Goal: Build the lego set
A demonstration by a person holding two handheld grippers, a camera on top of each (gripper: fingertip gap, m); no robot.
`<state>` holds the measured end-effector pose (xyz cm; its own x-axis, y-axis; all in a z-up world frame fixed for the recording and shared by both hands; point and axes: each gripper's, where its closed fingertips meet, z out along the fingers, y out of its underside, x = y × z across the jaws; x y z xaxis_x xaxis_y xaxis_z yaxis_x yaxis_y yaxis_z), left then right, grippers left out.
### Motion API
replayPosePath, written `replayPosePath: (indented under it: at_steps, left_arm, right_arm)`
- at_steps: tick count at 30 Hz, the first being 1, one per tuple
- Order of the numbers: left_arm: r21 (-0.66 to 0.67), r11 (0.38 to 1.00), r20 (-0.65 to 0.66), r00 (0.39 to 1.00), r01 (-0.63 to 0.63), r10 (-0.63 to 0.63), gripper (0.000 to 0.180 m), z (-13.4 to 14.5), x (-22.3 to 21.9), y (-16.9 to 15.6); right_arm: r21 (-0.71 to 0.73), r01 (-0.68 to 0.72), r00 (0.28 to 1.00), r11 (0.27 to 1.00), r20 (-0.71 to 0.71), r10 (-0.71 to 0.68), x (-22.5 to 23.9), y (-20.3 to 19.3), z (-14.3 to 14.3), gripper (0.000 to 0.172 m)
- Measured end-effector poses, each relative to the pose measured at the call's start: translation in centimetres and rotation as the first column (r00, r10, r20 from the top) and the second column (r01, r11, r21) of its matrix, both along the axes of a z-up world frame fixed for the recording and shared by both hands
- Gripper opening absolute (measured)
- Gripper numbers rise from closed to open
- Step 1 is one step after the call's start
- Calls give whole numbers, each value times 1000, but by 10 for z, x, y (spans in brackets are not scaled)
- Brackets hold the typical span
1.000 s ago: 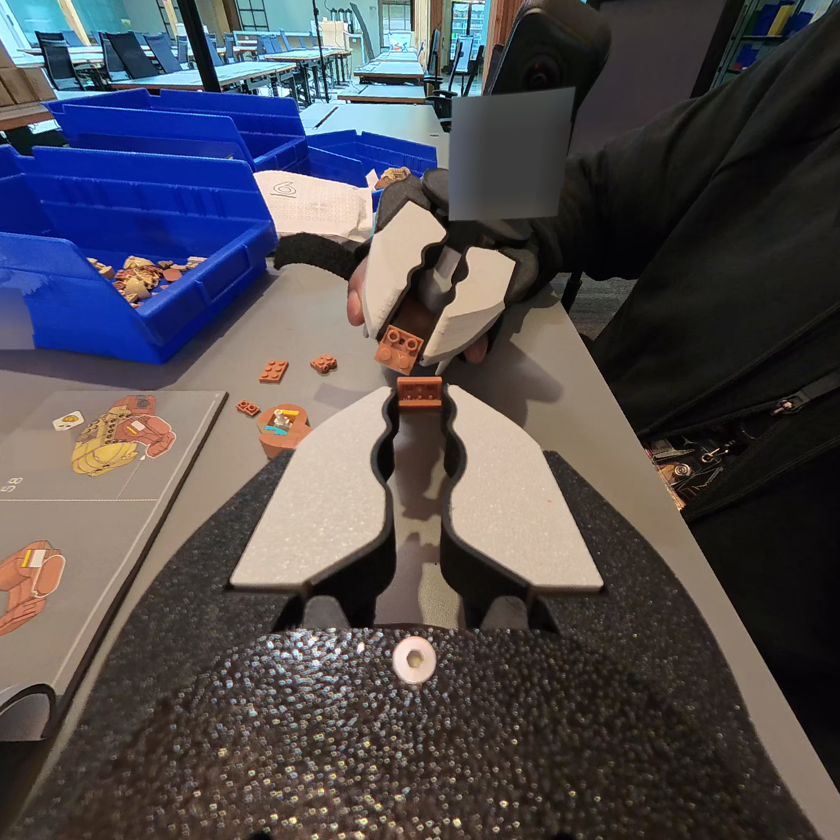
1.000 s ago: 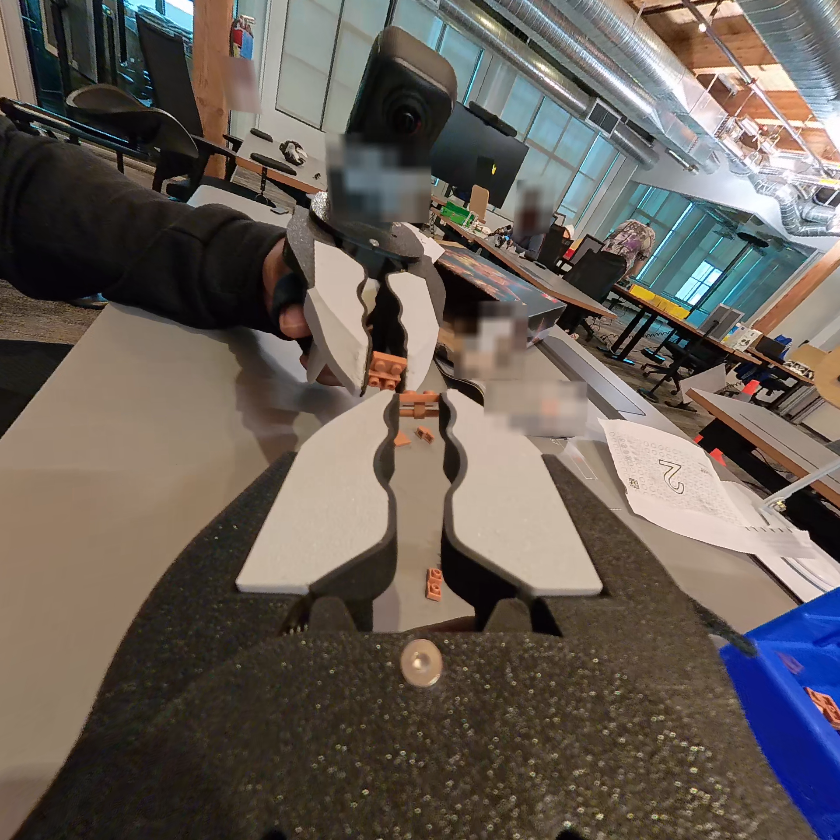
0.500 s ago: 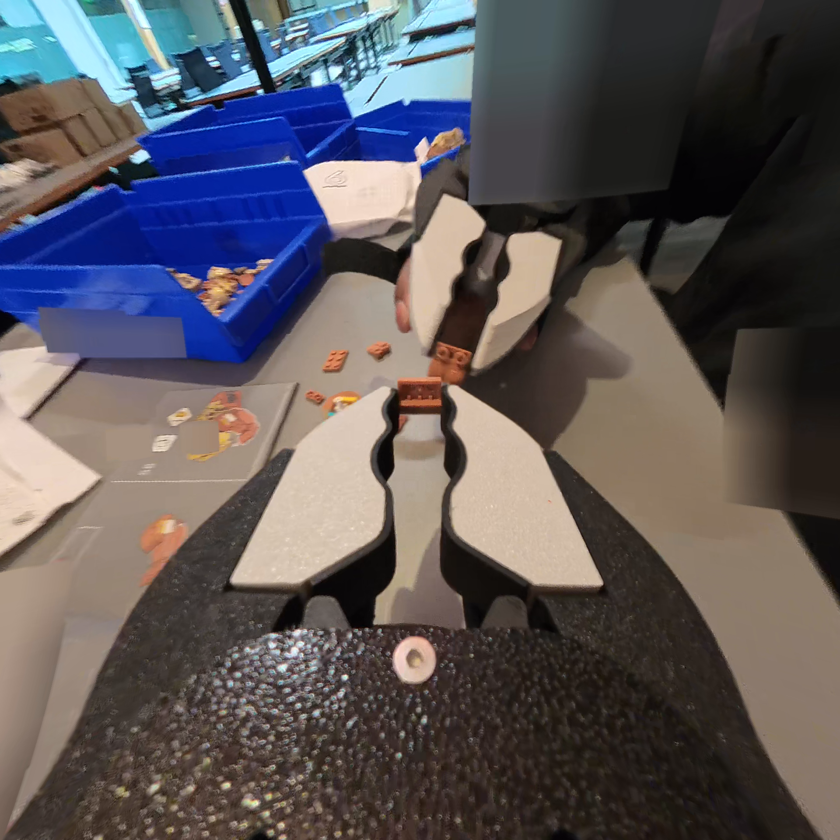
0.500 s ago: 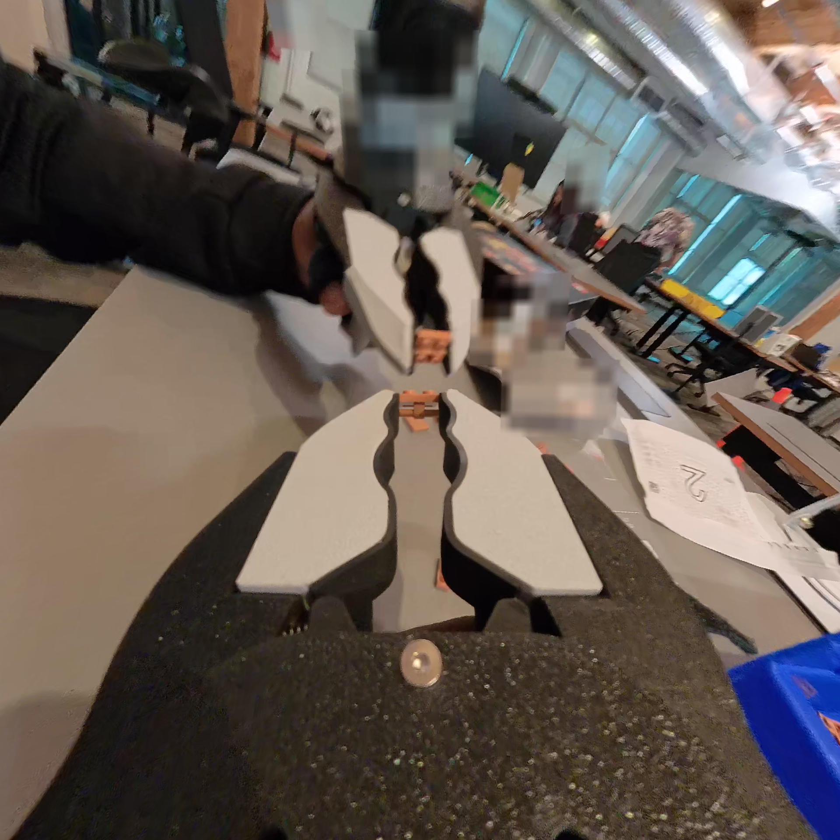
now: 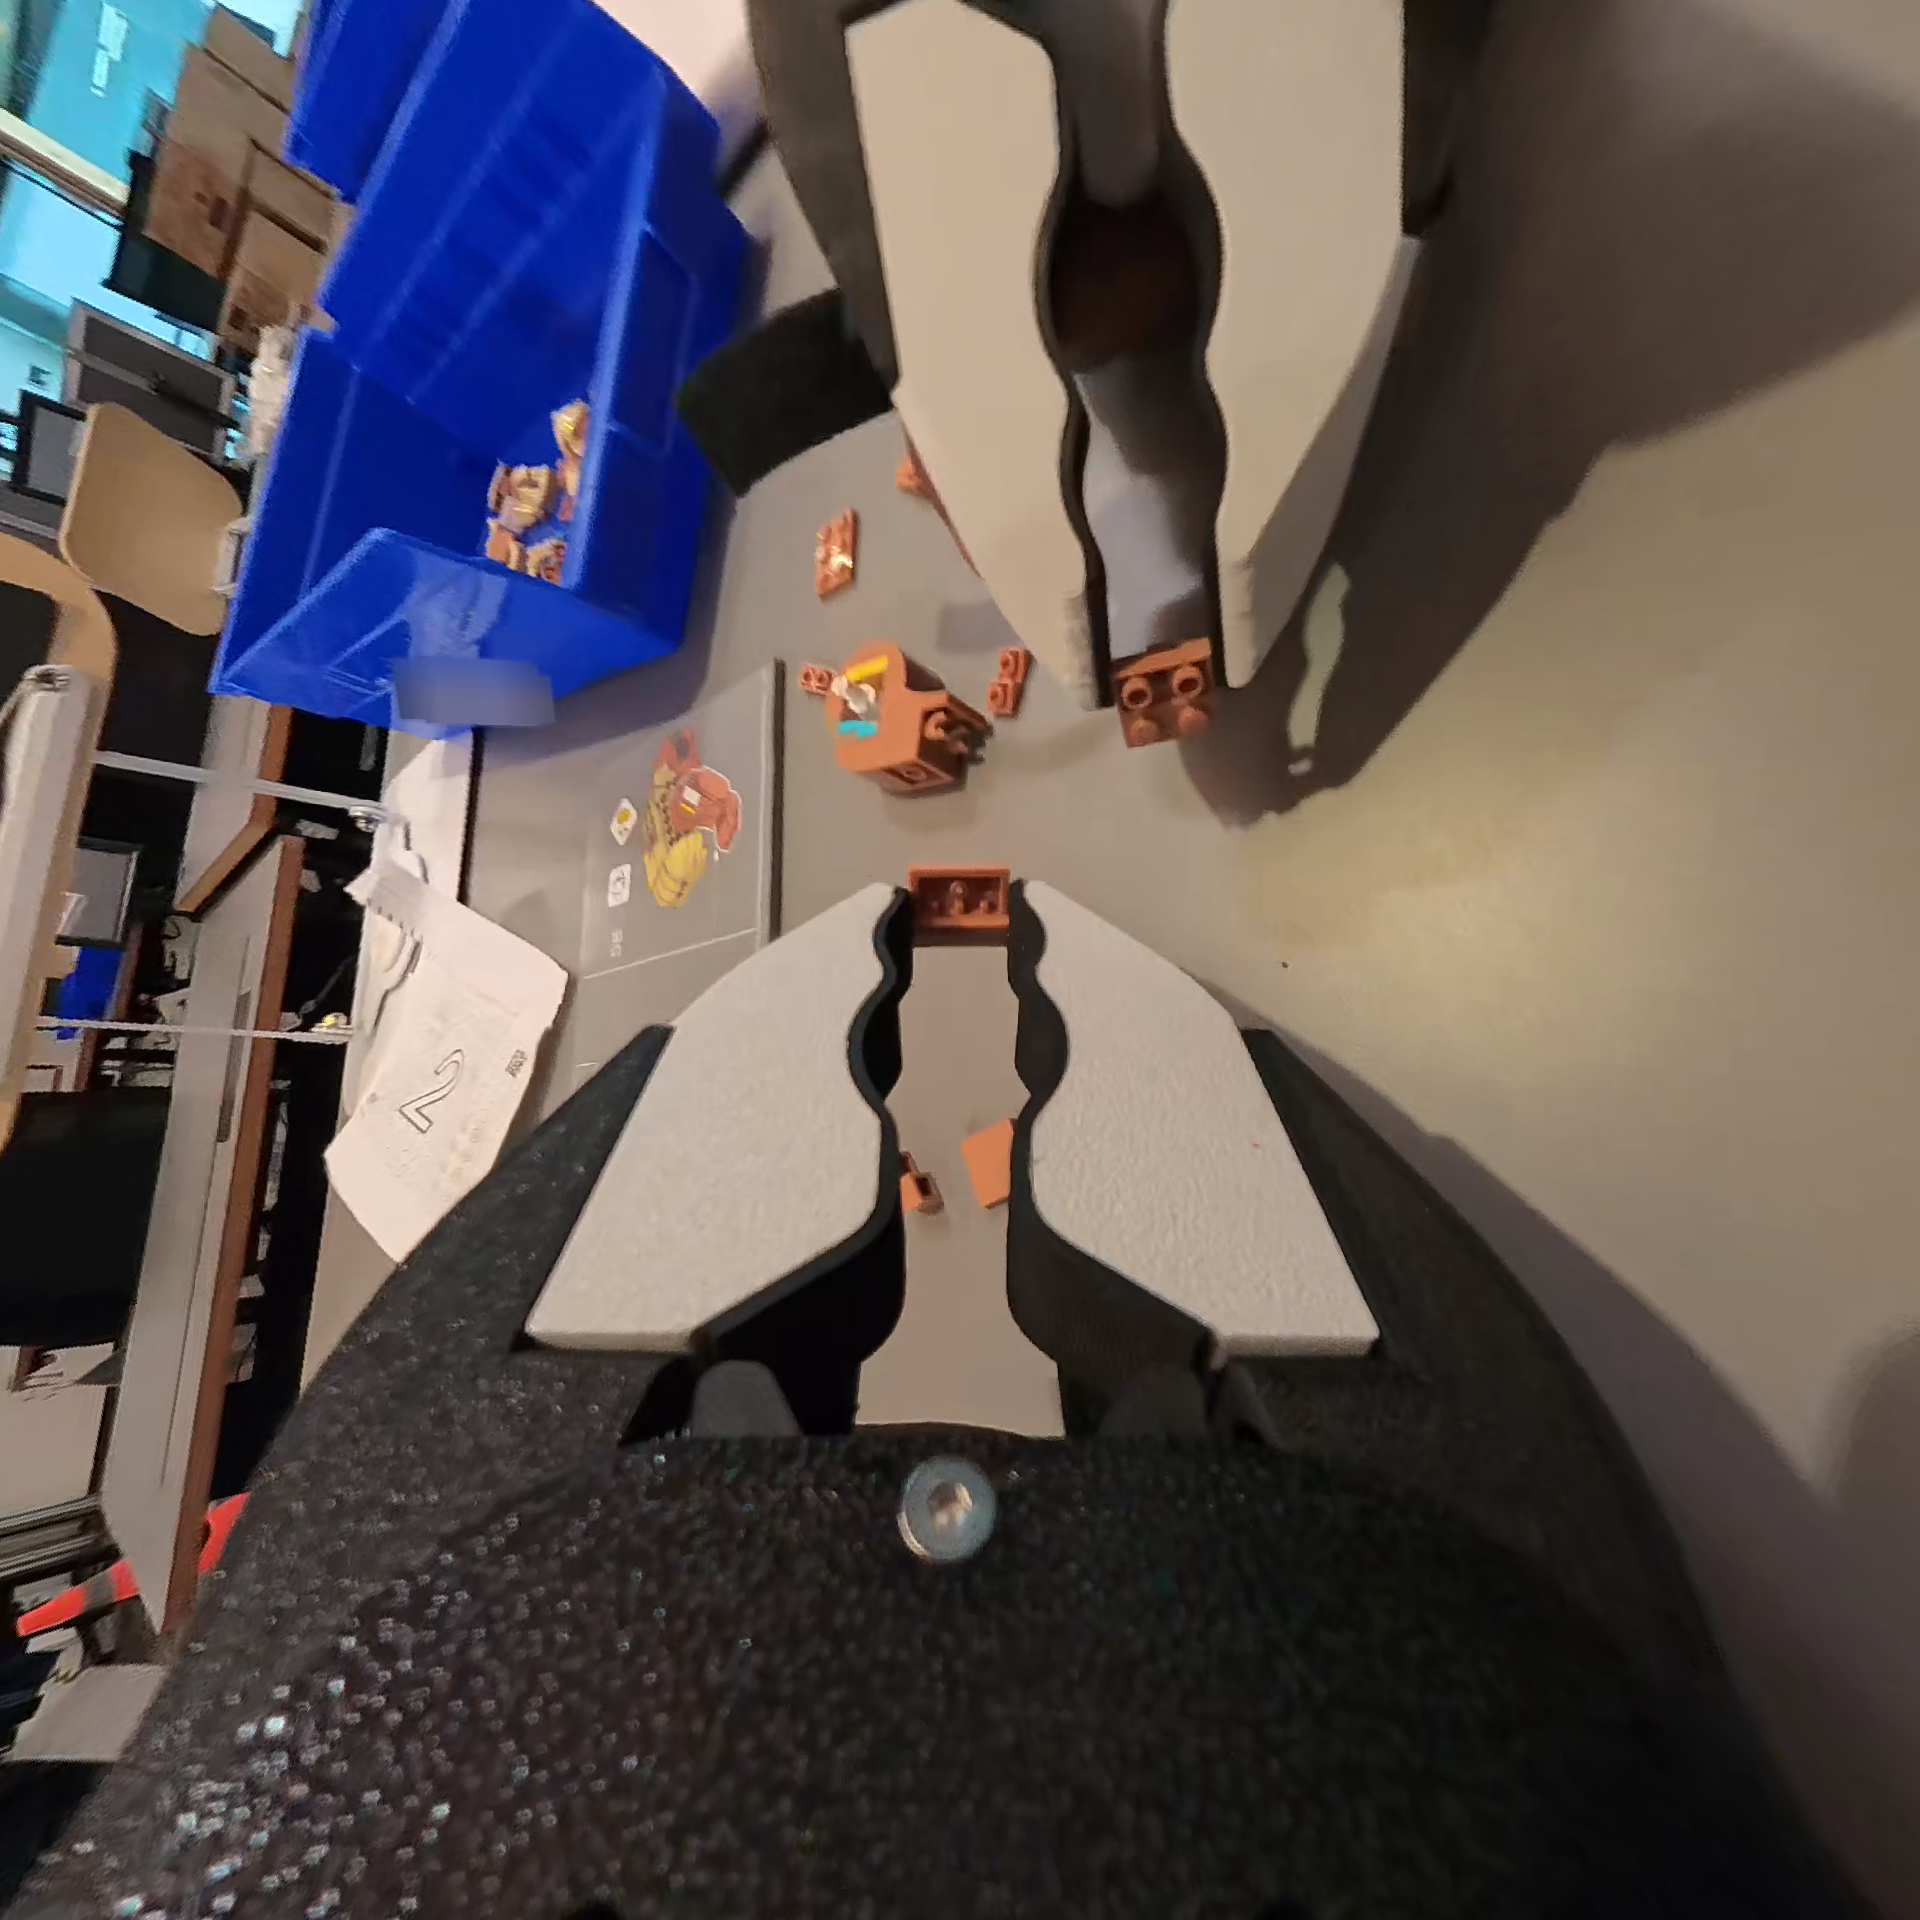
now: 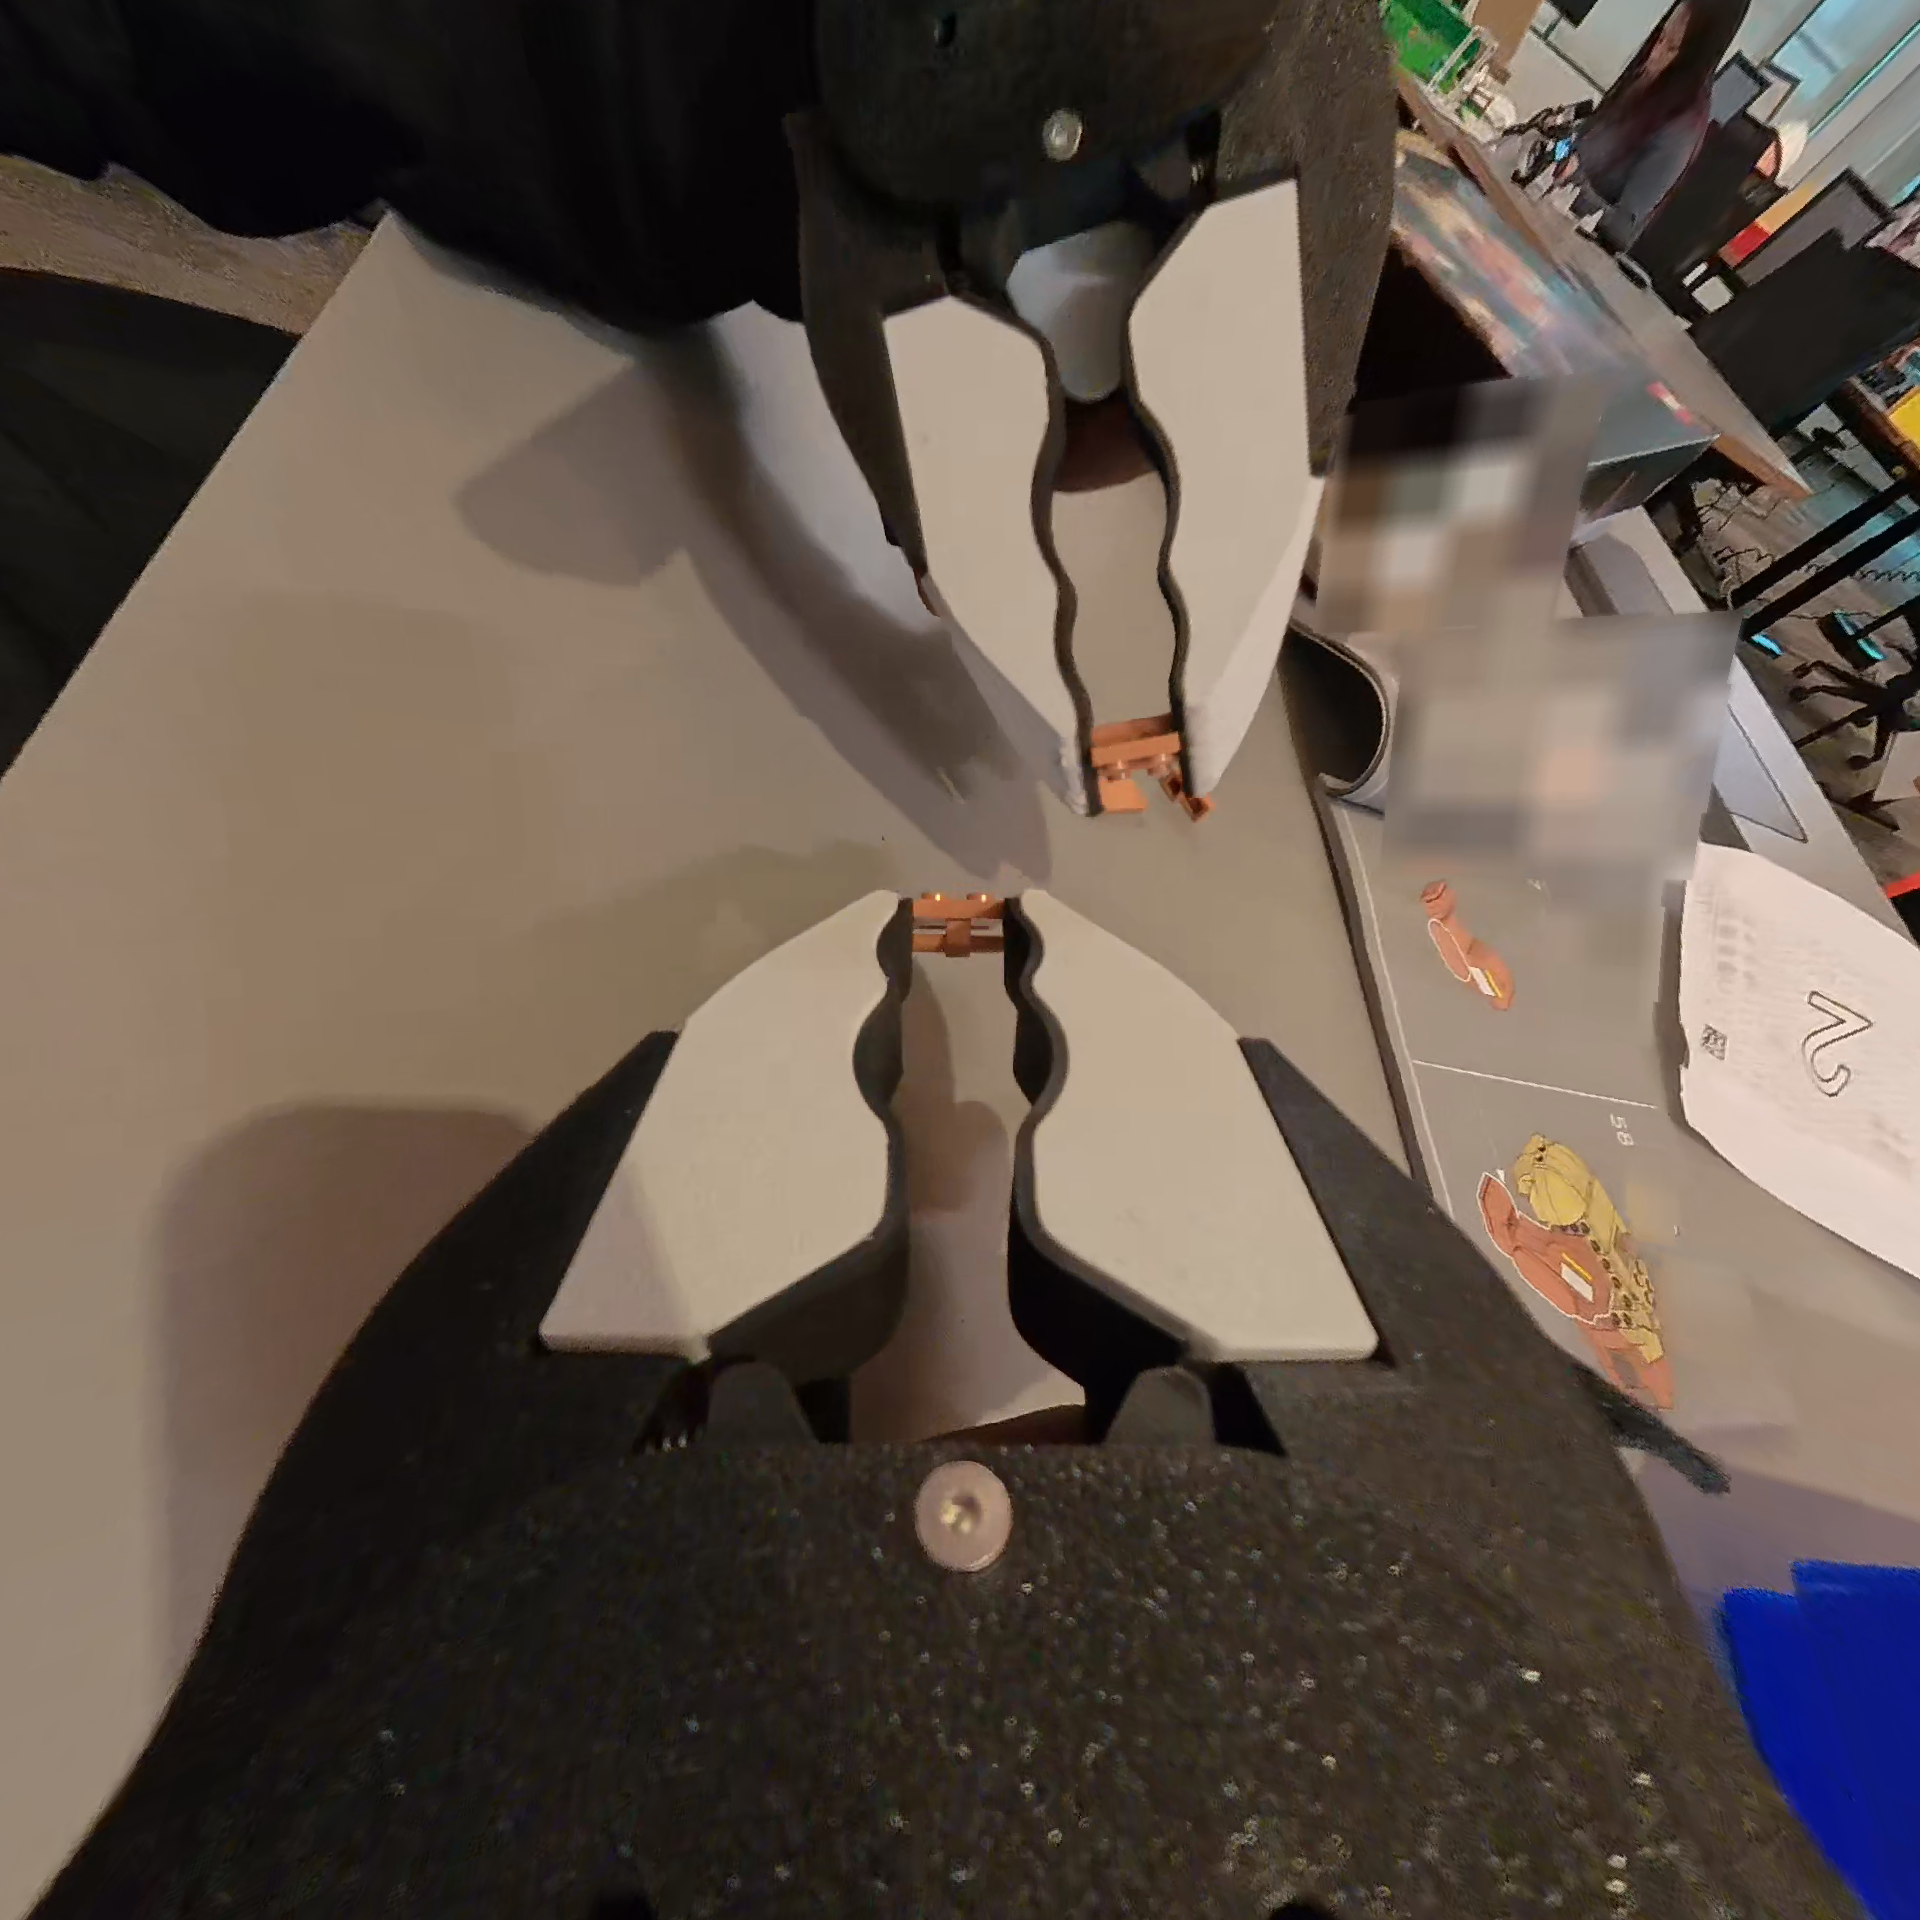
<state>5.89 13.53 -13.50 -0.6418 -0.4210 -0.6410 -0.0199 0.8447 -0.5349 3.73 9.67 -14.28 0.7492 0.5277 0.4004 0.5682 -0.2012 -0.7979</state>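
Observation:
My left gripper (image 5: 959,902) is shut on a small brown brick (image 5: 959,908), hollow underside toward the camera. It also shows in the right wrist view (image 6: 1136,769), tips down, with the same brick (image 6: 1132,764) between its pads. My right gripper (image 6: 958,916) is shut on a small brown studded piece (image 6: 958,925). In the left wrist view it (image 5: 1162,675) hangs from the top with that piece (image 5: 1166,694) at its tips, studs showing. The two sets of tips face each other a short way apart above the grey table (image 5: 1507,987).
A small brown assembly (image 5: 899,717) and loose brown plates (image 5: 836,551) lie on the table by an open instruction booklet (image 5: 686,831). Blue bins (image 5: 499,416) stand at the left. A white paper bag (image 5: 447,1070) lies near the booklet. Two small brown bits (image 5: 987,1164) lie under my left gripper.
Both grippers have tilted over to look down on the table, and both views have turned sharply. Each keeps its brown piece in its grasp. The tips stay a short way apart.

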Motion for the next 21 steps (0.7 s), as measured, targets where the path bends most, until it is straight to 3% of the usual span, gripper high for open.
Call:
replayPosePath:
  at_steps: [5, 11, 15, 17, 21]
  left_arm:
    - [-17, 1000, -44, 999, 27, -27, 17, -6, -4, -4]
    - [-72, 997, -110, 993, 38, -46, 17, -12, -8, -9]
    - [-118, 992, -167, 985, 31, -51, 17, -14, -12, -10]
    - [-200, 979, -212, 974, 33, -76, 17, -12, -16, -15]
    - [-473, 881, -337, 919, 23, -205, 17, 3, -30, -28]
  right_arm:
    - [-74, 16, 990, 997, 142, -6, 3, -1, -19, 17]
    - [-75, 12, 989, 997, 149, -1, 9, -3, -18, 17]
    - [-44, -30, 977, 999, 212, 39, 14, -6, -16, 31]
    - [-14, -53, 969, 999, 242, 54, 14, -7, -12, 38]
    - [145, -134, 963, 980, 254, 94, 1, -7, 15, 33]
